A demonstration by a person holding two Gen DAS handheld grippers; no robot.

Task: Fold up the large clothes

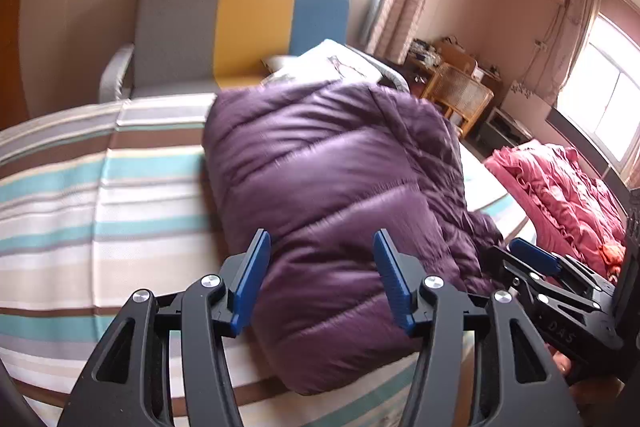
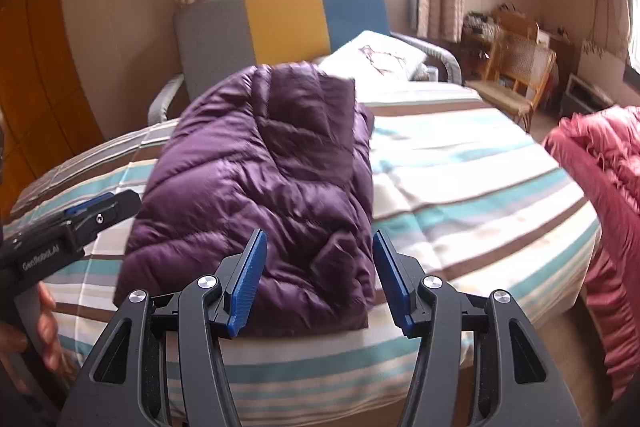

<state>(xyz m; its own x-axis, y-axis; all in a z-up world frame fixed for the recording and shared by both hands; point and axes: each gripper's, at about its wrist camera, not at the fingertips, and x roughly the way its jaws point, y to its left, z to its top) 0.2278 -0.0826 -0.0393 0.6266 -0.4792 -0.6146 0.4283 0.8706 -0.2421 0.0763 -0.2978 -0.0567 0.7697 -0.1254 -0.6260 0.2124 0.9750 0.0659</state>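
Right wrist: one folded purple jacket, one striped bed.

A folded purple puffer jacket lies in the middle of the frame on a bed with teal, brown and white stripes. At the bottom centre, the right hand-held gripper has its blue fingers spread wide, nothing between them, the jacket's near edge showing in the gap. At the left edge the left hand-held gripper points toward the jacket, with a hand below it. A pink garment sits at the right edge. Behind the bed stand a grey, yellow and blue chair, a white pillow and, upper right, a wicker chair.
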